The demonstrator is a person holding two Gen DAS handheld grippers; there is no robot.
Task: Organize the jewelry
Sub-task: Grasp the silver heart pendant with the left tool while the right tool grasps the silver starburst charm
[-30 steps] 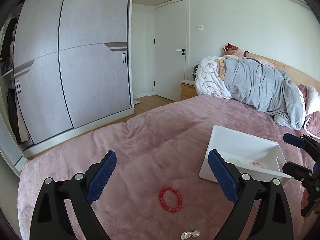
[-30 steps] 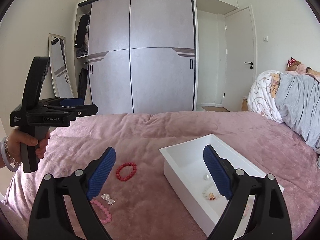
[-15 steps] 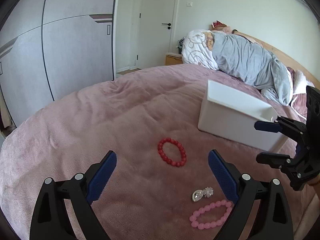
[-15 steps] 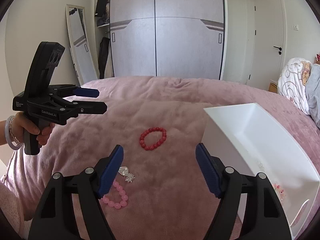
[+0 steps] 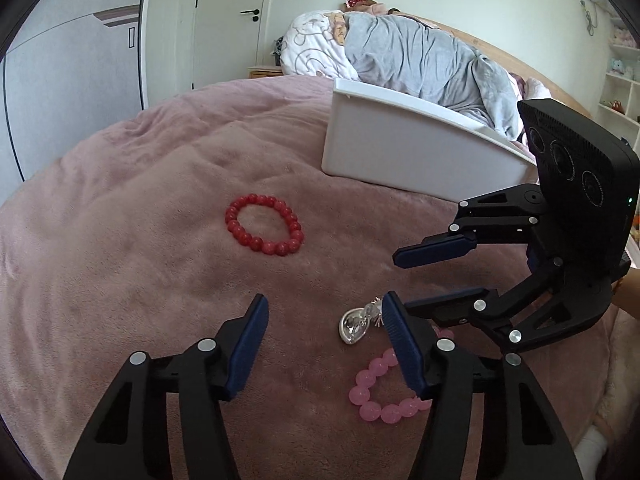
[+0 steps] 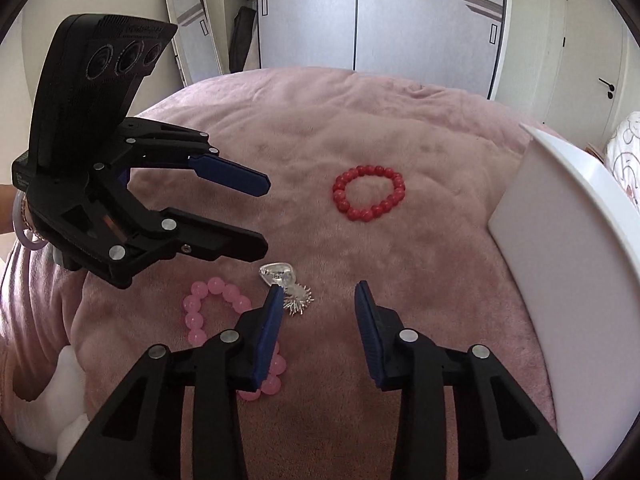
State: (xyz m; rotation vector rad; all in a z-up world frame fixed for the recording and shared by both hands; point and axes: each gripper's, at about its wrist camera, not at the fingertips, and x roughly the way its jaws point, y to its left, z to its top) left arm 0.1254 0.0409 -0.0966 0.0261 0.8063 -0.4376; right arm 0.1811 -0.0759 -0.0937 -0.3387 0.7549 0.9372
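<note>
A red bead bracelet (image 5: 264, 230) (image 6: 369, 193) lies on the pink bedspread. A silver brooch (image 5: 356, 323) (image 6: 285, 286) and a pink bead bracelet (image 5: 384, 390) (image 6: 218, 312) lie nearer me. My left gripper (image 5: 324, 312) is open and empty, low over the bedspread, its right finger beside the brooch. My right gripper (image 6: 318, 298) is open and empty, its left finger over the brooch and pink bracelet. Each gripper shows in the other's view, the right (image 5: 436, 276) and the left (image 6: 260, 216). A white box (image 5: 416, 160) (image 6: 560, 240) stands at the right.
A grey duvet and a printed pillow (image 5: 400, 52) are heaped at the bed's head. Wardrobe doors (image 6: 400, 12) and a leaning mirror (image 6: 188, 12) stand beyond the bed's foot. A door (image 5: 232, 20) and shelves (image 5: 620, 80) line the walls.
Both grippers have come down and closer to the jewelry on the bedspread. They stay open and empty. The jewelry and box have not moved.
</note>
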